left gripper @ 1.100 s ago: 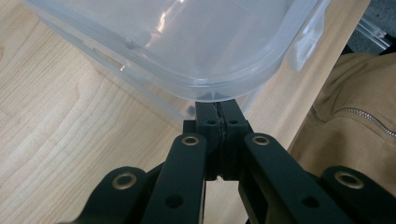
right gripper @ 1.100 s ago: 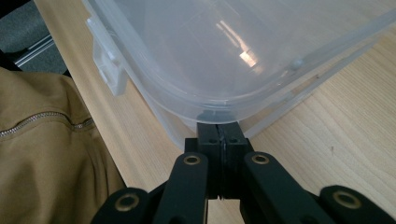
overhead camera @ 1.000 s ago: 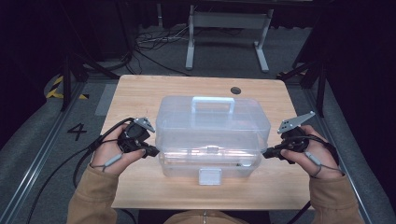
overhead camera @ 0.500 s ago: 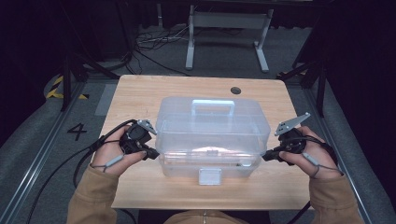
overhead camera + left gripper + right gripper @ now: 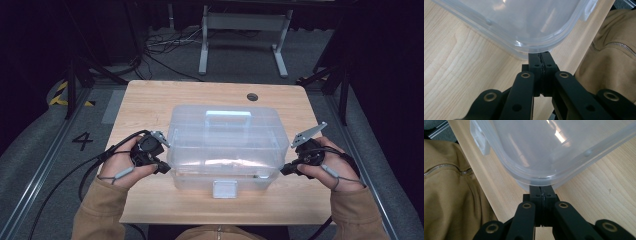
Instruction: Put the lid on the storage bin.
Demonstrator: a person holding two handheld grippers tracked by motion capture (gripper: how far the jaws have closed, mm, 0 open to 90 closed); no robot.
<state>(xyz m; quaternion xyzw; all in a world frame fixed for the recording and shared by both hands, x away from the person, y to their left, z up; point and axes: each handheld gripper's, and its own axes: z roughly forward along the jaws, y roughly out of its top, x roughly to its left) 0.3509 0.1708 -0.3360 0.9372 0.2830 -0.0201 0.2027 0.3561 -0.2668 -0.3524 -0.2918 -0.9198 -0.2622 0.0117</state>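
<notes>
Plastic box on wooden table

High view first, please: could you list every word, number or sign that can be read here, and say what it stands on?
"4": a dark numeral on the grey floor left of the table.
Yellow and black hazard stripes, no words: on the floor farther back at the left.
Clear plastic box, its front latch and both grippers: no lettering legible in any view.

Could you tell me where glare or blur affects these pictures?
High view: dark surroundings, soft overall, a pale sheen on the clear plastic box. Left gripper view: bright glare on the box lid, jaws sharp. Right gripper view: a white streak reflected on the lid, wooden table grain crisp.
</notes>
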